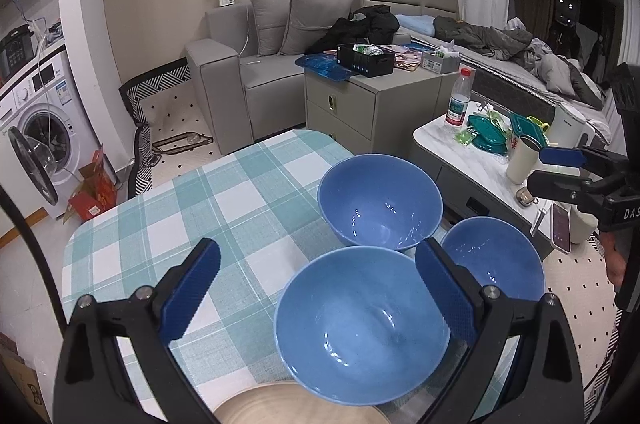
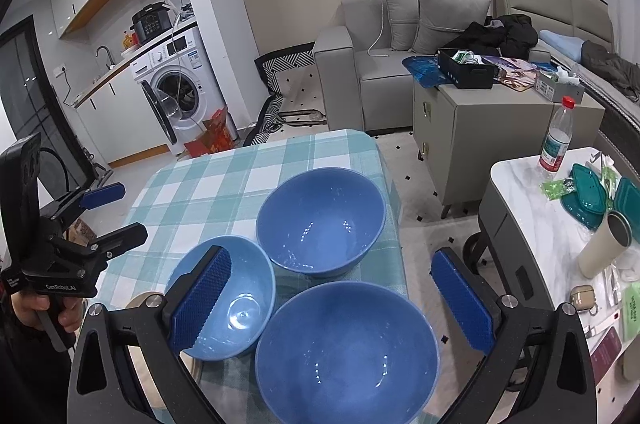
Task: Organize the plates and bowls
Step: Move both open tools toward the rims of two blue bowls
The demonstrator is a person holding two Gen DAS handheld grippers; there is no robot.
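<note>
Right now I have both tongs wide open and holding nothing; the left tongs [image 1: 316, 298] hover over the near end of the counter [image 1: 168, 224], and the right tongs [image 2: 332, 298] hover over its right-hand corner, each pair spread, as I judge it, so a bowl rim can pass between the pads. Three blue bowls sit clustered on the checked cloth; the small bowl [image 1: 360, 324] lies directly between and just beyond the left tongs, which is why I read it as that side's target; the large near bowl [image 2: 346, 352] sits between the right tongs, close under them. The far bowl [image 2: 320, 220] stands ahead of both, its rim close to or touching the other two, I cannot tell which. All three are upright and unstacked, so nesting has not begun; I would guess the bowls were grouped at this end to keep them within reach of both sides. A pale wooden plate [image 1: 296, 406] shows under the left tongs at the counter's near edge, partly hidden; the small bowl seems to overlap its rim. Nesting small into large looks the sensible order; a glazed rim may slip in the pads.
</note>
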